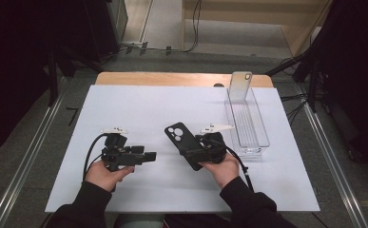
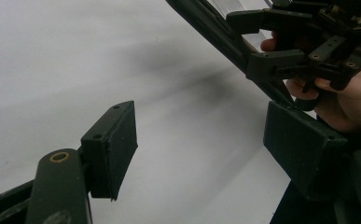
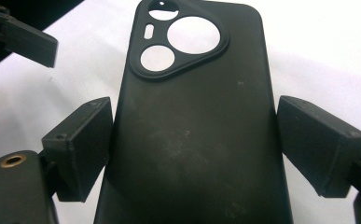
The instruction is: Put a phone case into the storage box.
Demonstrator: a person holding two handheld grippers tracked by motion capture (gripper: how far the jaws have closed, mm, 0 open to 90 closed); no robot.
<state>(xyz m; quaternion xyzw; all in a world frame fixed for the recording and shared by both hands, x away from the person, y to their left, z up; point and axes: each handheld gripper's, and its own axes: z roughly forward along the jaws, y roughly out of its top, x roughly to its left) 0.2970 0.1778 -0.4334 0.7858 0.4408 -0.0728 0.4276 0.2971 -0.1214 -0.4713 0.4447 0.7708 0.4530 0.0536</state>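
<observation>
We see the black phone case raised above the white table, its camera cutouts pointing away from the person, gripped across its width by the right gripper, whose pads press on both long edges. The left gripper hovers just beside it over the sheet, jaws standing wide with only bare table between them. Well apart, toward the far right of the table, we see a clear tray with a clear phone case propped upright at its far end.
</observation>
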